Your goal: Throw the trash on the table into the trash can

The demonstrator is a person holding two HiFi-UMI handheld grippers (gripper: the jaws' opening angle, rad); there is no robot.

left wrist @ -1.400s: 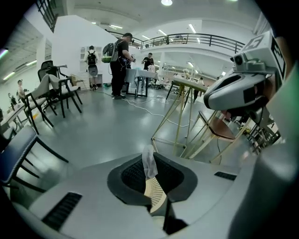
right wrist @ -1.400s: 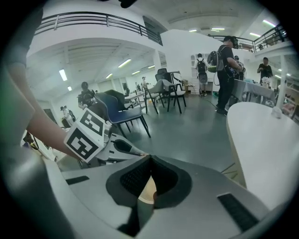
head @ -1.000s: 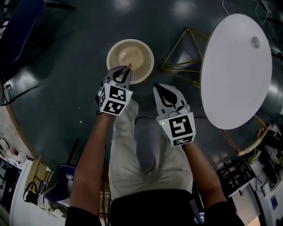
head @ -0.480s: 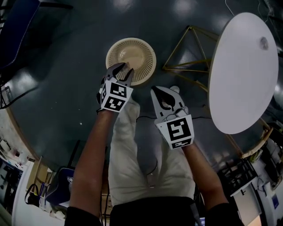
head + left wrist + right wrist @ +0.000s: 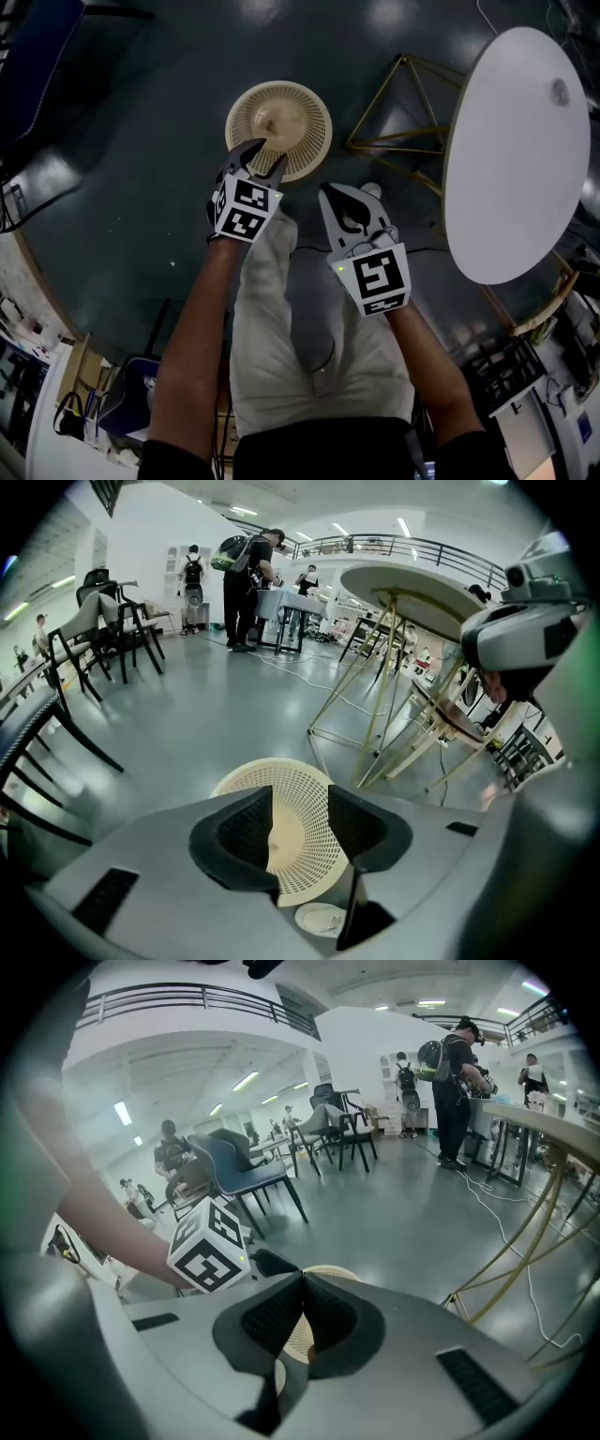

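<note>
- Fingers on the L?
- Left gripper [image 5: 262, 159]: jaws apart, have just been opening, nothing btwn them. They hang over the near rim of the trash can [image 5: 311, 148] on the floor.
- And the R?
- Right gripper [image 5: 302, 1279]: jaws pressed together, empty, near-right of the can.
- Trash?
- Pale lump [image 5: 267, 120] lies in the can's middle. Small grey bit [image 5: 560, 91] sits on the white table [image 5: 516, 178], far right.
</note>
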